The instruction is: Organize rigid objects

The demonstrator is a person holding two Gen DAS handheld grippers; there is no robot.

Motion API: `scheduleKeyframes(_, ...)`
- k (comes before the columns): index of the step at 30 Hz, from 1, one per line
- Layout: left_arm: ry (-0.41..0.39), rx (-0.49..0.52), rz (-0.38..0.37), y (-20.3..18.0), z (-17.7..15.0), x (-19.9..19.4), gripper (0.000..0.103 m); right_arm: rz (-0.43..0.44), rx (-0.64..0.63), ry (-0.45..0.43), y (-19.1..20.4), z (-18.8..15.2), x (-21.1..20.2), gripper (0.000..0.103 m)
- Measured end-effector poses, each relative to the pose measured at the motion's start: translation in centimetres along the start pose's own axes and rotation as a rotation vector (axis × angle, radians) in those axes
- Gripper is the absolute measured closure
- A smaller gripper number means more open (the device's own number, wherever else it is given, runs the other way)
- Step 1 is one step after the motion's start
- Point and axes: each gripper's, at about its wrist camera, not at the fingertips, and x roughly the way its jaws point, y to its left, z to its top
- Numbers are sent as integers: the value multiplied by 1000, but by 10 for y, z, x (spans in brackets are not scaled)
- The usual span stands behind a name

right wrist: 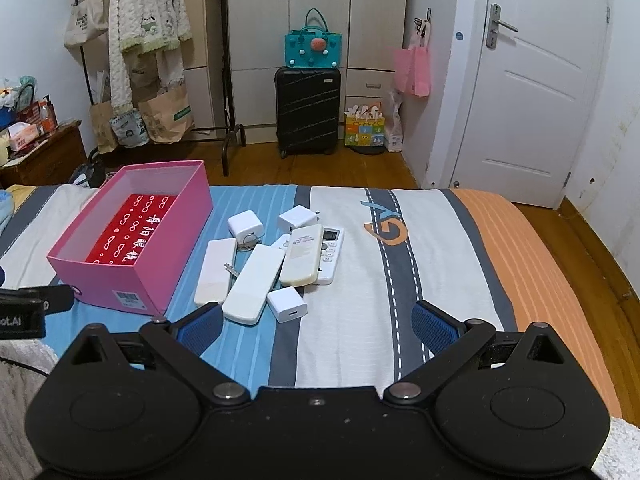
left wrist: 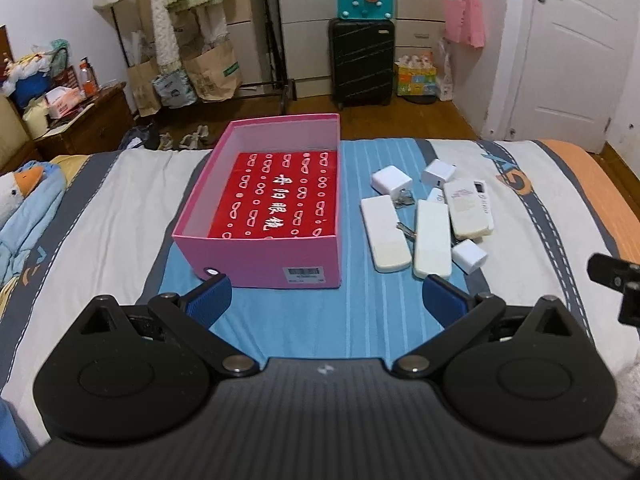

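A pink open box (left wrist: pixel 272 256) with a red printed sheet (left wrist: pixel 276 196) on its floor stands on the bed; it also shows in the right wrist view (right wrist: pixel 120 276). To its right lies a cluster of white things: long remotes (left wrist: pixel 432 240) (right wrist: pixel 256 284), square chargers (left wrist: pixel 469 255) (right wrist: pixel 287 304) and keys (left wrist: pixel 404 200). My left gripper (left wrist: pixel 326 300) is open and empty, just in front of the box. My right gripper (right wrist: pixel 318 326) is open and empty, just short of the cluster.
The bed has a blue, white, grey and orange cover (right wrist: pixel 400 280). A blue soft toy (left wrist: pixel 28 200) lies at its left edge. Beyond the bed stand a black suitcase (right wrist: pixel 308 112), a clothes rack (right wrist: pixel 148 40), a wooden nightstand (left wrist: pixel 88 120) and a white door (right wrist: pixel 520 100).
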Motion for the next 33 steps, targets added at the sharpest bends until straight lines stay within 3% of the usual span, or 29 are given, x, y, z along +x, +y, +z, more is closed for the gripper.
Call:
scheduleKeyframes(11, 8, -38, -7, -1, -1, 9, 0, 27, -29, -6, 8, -3, 3, 1)
scheduleKeyframes(16, 5, -7, -3, -6, -2, 11, 0, 24, -49, 2, 13, -4, 5, 1)
scheduleKeyframes(33, 2, -16, -5, -5, -3, 12, 0, -18, 45, 14, -4, -3, 11, 1)
